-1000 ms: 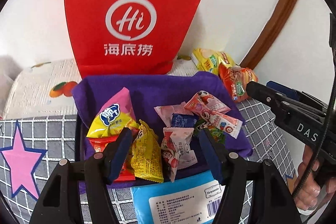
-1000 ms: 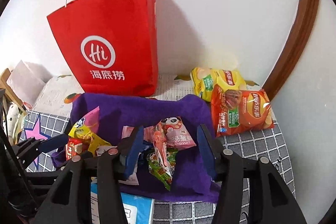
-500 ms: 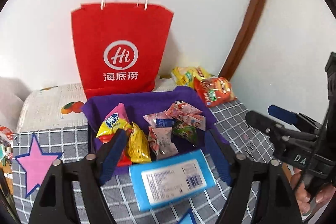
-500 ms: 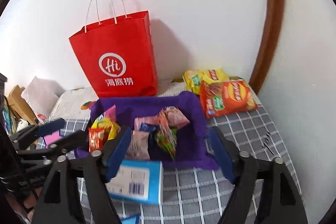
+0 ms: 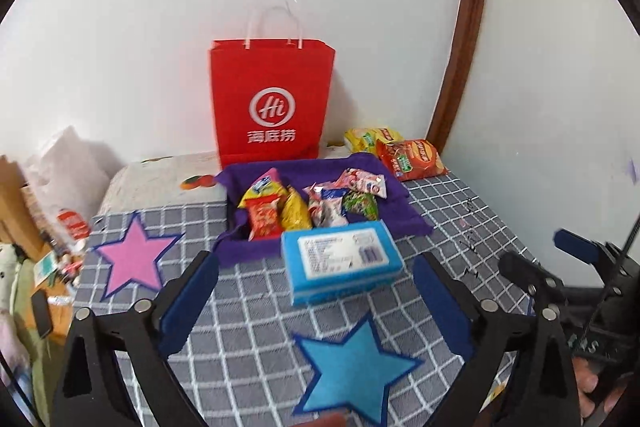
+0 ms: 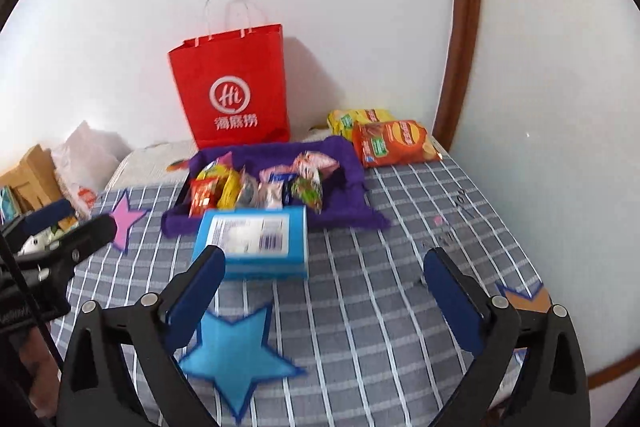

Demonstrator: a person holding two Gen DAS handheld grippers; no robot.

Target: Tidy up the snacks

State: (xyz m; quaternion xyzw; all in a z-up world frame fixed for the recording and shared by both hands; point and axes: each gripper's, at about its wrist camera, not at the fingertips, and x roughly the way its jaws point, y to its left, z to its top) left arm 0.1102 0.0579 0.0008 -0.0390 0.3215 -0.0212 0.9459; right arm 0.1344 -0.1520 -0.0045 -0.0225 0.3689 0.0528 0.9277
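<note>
A purple tray (image 5: 408, 215) (image 6: 352, 163) on the checked cloth holds several small snack packets (image 5: 296, 211) (image 6: 256, 191). A blue box (image 5: 340, 261) (image 6: 252, 239) lies just in front of it. Two chip bags, orange (image 5: 412, 159) (image 6: 394, 143) and yellow (image 5: 370, 137) (image 6: 356, 117), lie behind the tray's right corner. My left gripper (image 5: 316, 299) hangs well back over the cloth, its jaws opening wide with nothing between them. My right gripper (image 6: 324, 291) is also back and opening, empty. Each gripper shows at the edge of the other's view (image 5: 560, 255) (image 6: 68, 223).
A red paper bag (image 5: 272, 111) (image 6: 236, 87) stands against the white wall behind the tray. Felt stars lie on the cloth: pink (image 5: 132, 259) (image 6: 126, 221), blue (image 5: 352, 363) (image 6: 236, 351). Clutter and a cardboard box (image 6: 32, 171) sit off the left edge. A brown frame (image 5: 464, 39) runs up the wall.
Both grippers have pulled back and up from over the tray, and their jaws have spread wide. The blue box and the stars have come into view.
</note>
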